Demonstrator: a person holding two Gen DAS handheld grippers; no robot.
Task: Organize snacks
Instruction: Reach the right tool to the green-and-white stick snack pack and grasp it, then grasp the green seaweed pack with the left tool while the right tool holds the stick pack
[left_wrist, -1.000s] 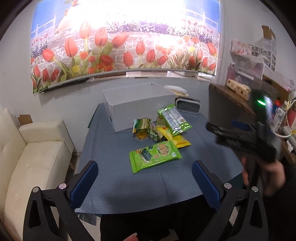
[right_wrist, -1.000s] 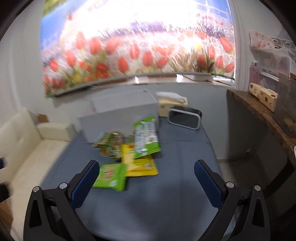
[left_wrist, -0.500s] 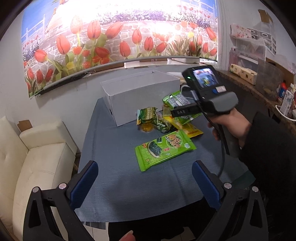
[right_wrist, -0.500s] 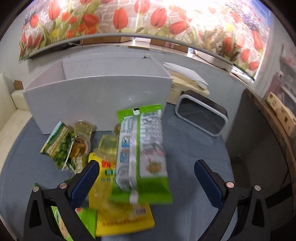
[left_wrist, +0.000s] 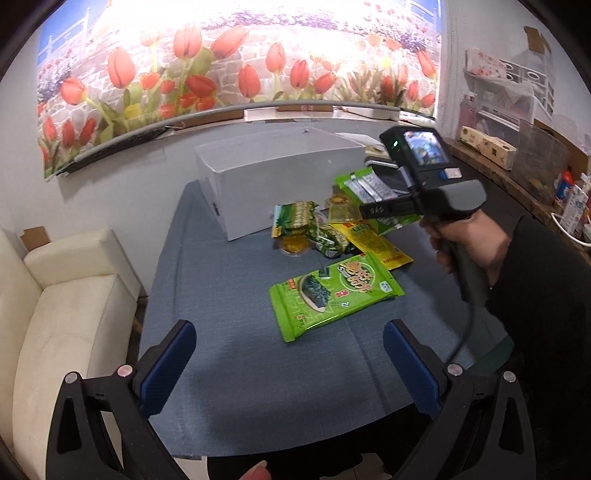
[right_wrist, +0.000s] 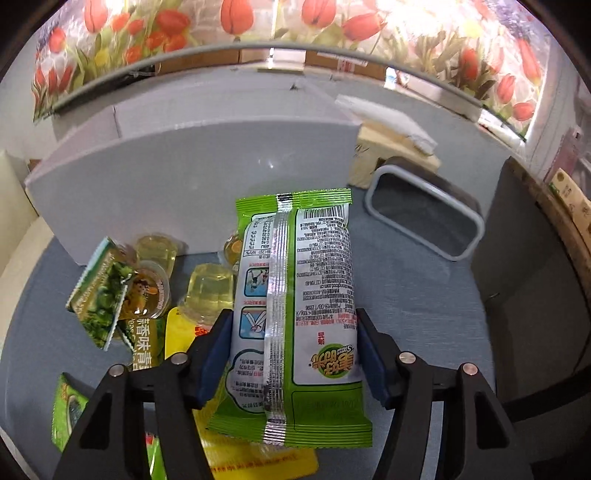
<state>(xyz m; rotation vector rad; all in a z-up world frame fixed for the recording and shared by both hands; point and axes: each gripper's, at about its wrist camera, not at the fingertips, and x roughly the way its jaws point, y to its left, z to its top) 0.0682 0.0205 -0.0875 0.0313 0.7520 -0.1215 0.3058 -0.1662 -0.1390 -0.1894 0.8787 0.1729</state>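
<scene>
A pile of snacks lies on the blue table (left_wrist: 229, 295) before a grey open box (left_wrist: 280, 184). In the right wrist view my right gripper (right_wrist: 295, 354) has its blue pads on both sides of a green-and-white snack pack (right_wrist: 299, 295) lying seam up on a yellow packet (right_wrist: 255, 458). Jelly cups (right_wrist: 210, 288) and small green packets (right_wrist: 99, 295) lie to its left. In the left wrist view my left gripper (left_wrist: 291, 362) is open and empty over the near table, short of a green seaweed pack (left_wrist: 332, 291). The right gripper's body (left_wrist: 424, 184) shows there, held over the pile.
A grey-rimmed rectangular container (right_wrist: 424, 218) lies right of the box, with a tissue box (right_wrist: 391, 147) behind it. A cream sofa (left_wrist: 62, 314) stands left of the table. A wooden shelf with clutter (left_wrist: 517, 158) runs along the right wall.
My right gripper has moved forward and down onto the pile and closed its pads around the green-and-white pack. My left gripper has stayed open, shifting only slightly.
</scene>
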